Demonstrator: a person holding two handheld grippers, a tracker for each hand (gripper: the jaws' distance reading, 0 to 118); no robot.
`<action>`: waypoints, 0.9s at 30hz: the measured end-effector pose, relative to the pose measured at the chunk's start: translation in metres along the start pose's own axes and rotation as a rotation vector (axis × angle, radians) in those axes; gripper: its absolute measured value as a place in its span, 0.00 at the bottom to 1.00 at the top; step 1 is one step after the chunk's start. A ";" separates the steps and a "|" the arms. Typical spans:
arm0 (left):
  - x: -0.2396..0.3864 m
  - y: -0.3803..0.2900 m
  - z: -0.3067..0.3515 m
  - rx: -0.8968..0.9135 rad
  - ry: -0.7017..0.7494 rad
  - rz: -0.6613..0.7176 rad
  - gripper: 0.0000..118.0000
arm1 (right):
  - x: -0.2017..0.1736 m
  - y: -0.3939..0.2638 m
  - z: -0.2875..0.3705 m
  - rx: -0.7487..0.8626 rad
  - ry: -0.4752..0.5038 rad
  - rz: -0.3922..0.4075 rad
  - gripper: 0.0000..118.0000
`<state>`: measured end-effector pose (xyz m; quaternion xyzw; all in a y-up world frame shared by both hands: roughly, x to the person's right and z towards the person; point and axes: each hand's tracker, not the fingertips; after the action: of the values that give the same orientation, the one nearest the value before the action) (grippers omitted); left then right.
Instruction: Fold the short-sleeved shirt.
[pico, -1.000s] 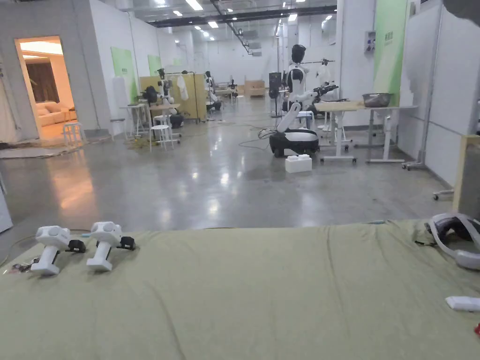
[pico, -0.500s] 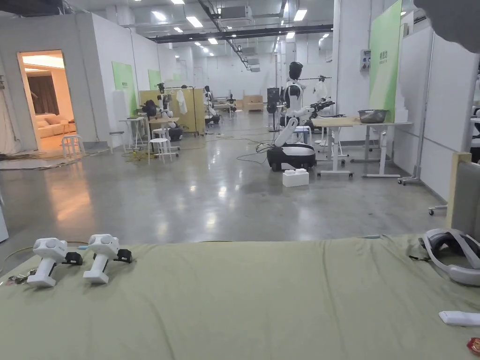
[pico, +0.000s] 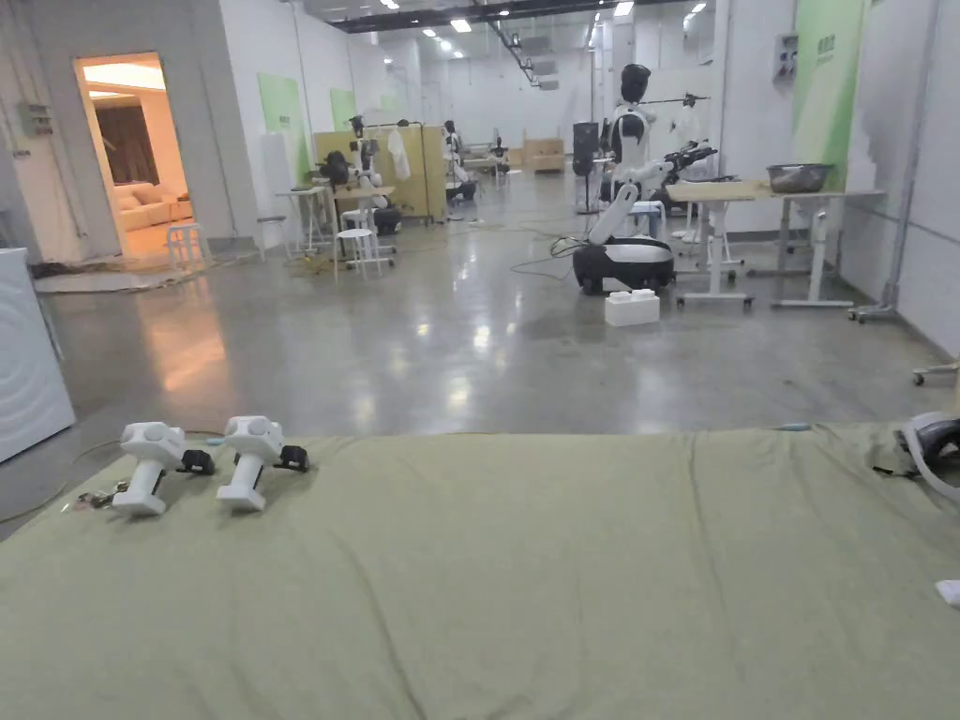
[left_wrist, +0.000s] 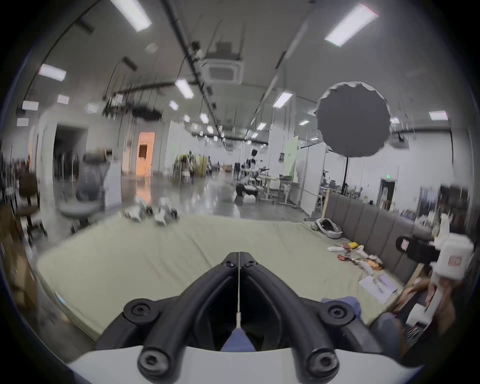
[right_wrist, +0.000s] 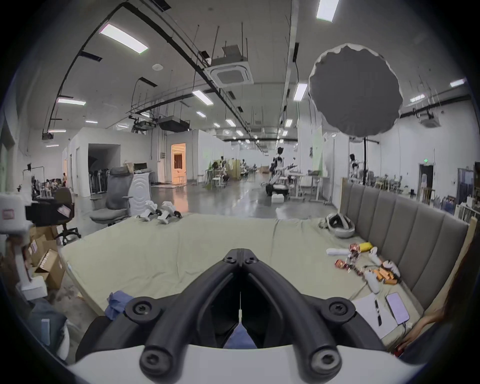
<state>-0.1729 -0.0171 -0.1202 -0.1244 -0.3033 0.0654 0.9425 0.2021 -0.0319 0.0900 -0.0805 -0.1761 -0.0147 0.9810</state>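
A bunched blue garment (right_wrist: 117, 304) lies at the near edge of the bed's green sheet (pico: 525, 581); it shows too in the left gripper view (left_wrist: 345, 305). My left gripper (left_wrist: 239, 256) hovers above the near edge with its jaws closed tip to tip and nothing between them. My right gripper (right_wrist: 241, 253) hangs alongside, shut and empty as well. Each gripper view catches the other tool off to the side: the right gripper (left_wrist: 401, 244) with a hand on its handle, the left gripper (right_wrist: 65, 213) at the left edge. The garment lies below and just beside both grippers, untouched.
Two spare white grippers (pico: 150, 469) (pico: 253, 459) rest on the sheet's far left corner. A headset (pico: 933, 441) sits far right. Snack wrappers (right_wrist: 363, 262), a phone (right_wrist: 396, 308) and paper (right_wrist: 371, 317) lie along the grey headboard (right_wrist: 402, 233). Cardboard boxes (right_wrist: 49, 265) and an office chair (right_wrist: 114, 202) stand left.
Only the head camera has turned to the left, so the picture has slid right. The spare grippers, headset and sheet stay where they were.
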 end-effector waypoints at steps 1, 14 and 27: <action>-0.014 -0.008 -0.008 -0.041 -0.018 0.069 0.62 | 0.001 -0.004 -0.001 -0.017 0.002 0.000 0.02; -0.170 -0.217 -0.125 -0.505 0.091 0.794 0.84 | 0.027 -0.052 -0.014 -0.242 0.021 -0.194 0.02; -0.163 -0.263 -0.139 -0.344 0.027 1.152 0.11 | 0.032 -0.059 -0.012 -0.293 0.020 -0.245 0.02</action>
<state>-0.2104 -0.3294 -0.2478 -0.4205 -0.1812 0.5141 0.7253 0.2326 -0.0917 0.0990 -0.2003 -0.1708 -0.1605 0.9513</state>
